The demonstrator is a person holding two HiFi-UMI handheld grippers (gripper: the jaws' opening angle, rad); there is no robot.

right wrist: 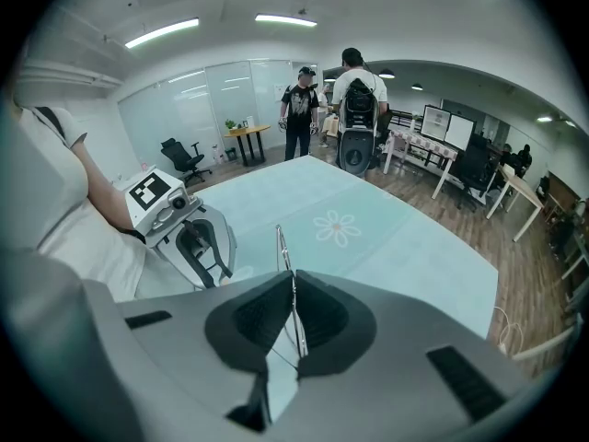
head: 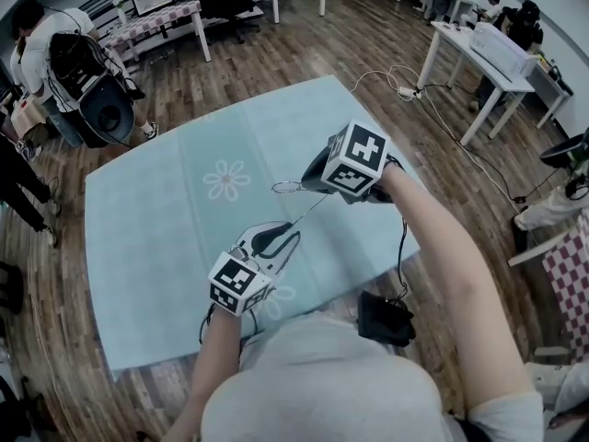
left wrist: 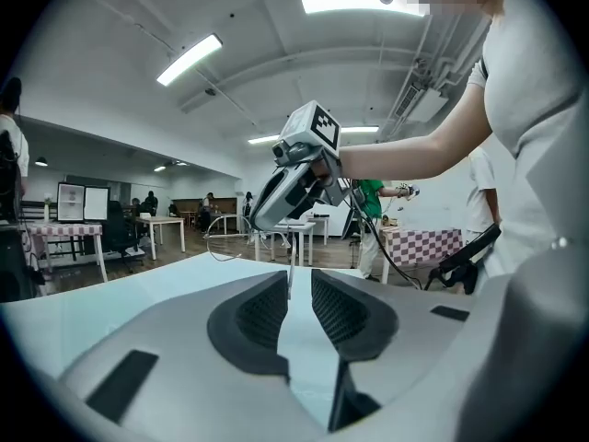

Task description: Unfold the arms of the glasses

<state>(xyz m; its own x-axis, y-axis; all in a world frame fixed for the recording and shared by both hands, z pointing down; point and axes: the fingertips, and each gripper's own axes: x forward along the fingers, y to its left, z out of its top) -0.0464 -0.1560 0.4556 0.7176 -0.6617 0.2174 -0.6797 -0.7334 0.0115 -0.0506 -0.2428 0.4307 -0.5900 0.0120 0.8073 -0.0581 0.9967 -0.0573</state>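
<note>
Two grippers meet above the teal table [head: 156,210]. The right gripper [right wrist: 293,284] is clamped on the thin wire glasses [head: 287,188], with part of the frame hidden between its pads. The left gripper [left wrist: 300,284] has its jaws apart around one hair-thin temple [left wrist: 290,279], which is barely visible.

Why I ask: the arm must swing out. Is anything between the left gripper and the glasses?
Nothing visible: the glasses, held by the right gripper, reach one arm between the parted jaws of the left gripper.
</note>
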